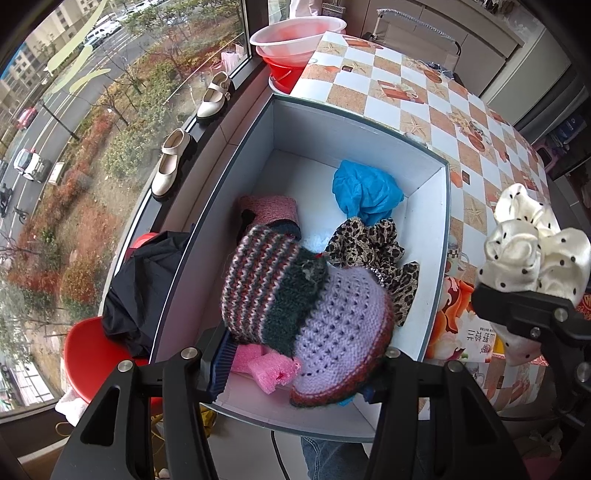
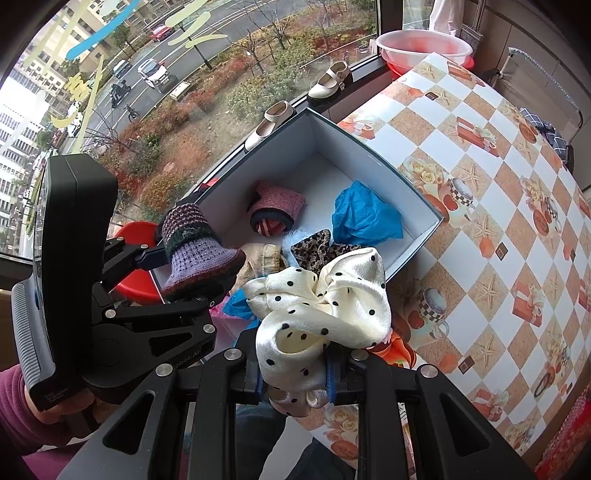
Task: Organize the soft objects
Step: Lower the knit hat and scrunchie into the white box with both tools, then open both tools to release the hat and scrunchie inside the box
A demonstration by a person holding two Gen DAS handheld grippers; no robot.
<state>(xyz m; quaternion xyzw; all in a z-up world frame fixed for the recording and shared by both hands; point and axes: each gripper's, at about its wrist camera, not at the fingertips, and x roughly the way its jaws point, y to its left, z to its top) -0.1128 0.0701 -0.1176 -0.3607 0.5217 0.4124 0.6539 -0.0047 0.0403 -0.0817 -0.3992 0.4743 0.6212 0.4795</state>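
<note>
1. My left tool (image 1: 295, 373) pinches a knitted bootie (image 1: 306, 314), lilac with a striped cuff, and holds it over the near end of the open box (image 1: 441, 236).
2. My right tool (image 2: 293, 384) is pressed together on a cream satin scrunchie (image 2: 325, 306) with black dots, held over the near right corner of the box, partly above the tabletop (image 2: 480, 192).
3. In the box lie a second knitted bootie (image 2: 277, 208) with a pink cuff, a crumpled blue piece (image 1: 364, 190), a leopard-print fabric (image 1: 373, 245), a pink foam piece (image 1: 269, 367) and a beige cloth (image 2: 264, 258).
4. Writing: the left tool's body, seen from my right wrist view, bears pale letters ending in "bot.AI" (image 2: 186, 360); small print on its handle is too fine to read. A printed packet (image 1: 476, 341) on the tabletop beside the box shows Chinese characters upside down, which I cannot make out.
5. The tabletop wears a checked cloth with starfish, cups and gift boxes.
6. Two cream shoes (image 1: 214, 98) stand on the window sill beyond the box; stacked basins (image 1: 295, 31) sit at the far end.
</note>
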